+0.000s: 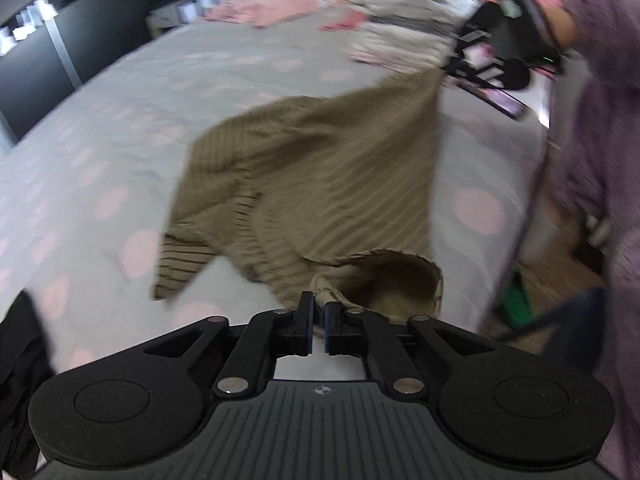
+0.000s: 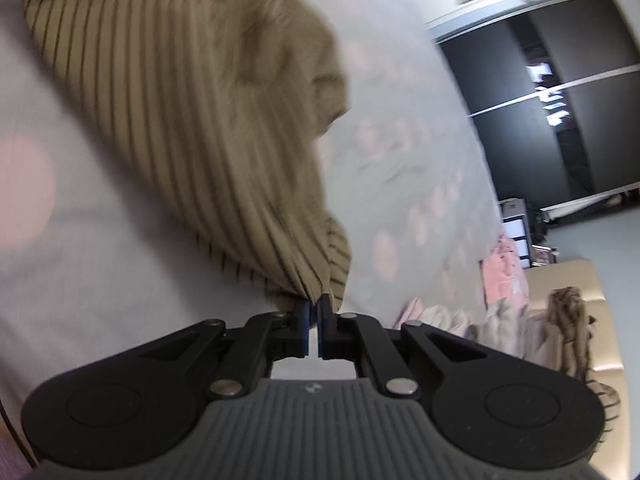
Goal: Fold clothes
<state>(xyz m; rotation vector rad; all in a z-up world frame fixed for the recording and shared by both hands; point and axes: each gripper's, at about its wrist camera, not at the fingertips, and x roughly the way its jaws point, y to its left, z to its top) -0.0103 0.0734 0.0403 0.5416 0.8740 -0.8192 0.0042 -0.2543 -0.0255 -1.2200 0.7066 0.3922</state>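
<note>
A heap of clothes [image 1: 404, 20] lies beyond the right gripper [image 2: 314, 312]; both it and the left gripper [image 1: 319, 312], angled down, pinch the striped shirt [image 1: 312, 184].

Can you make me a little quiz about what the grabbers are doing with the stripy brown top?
1. True or false: both grippers pinch the striped brown top.
2. What lies under the top? A) the grey bedspread with pink dots B) a wooden table C) a sink
3. Fill in: the left gripper holds the top near its ____ opening.

Key: 1 true, the right gripper grips a bunched edge. 2 A. 3 neck.
</note>
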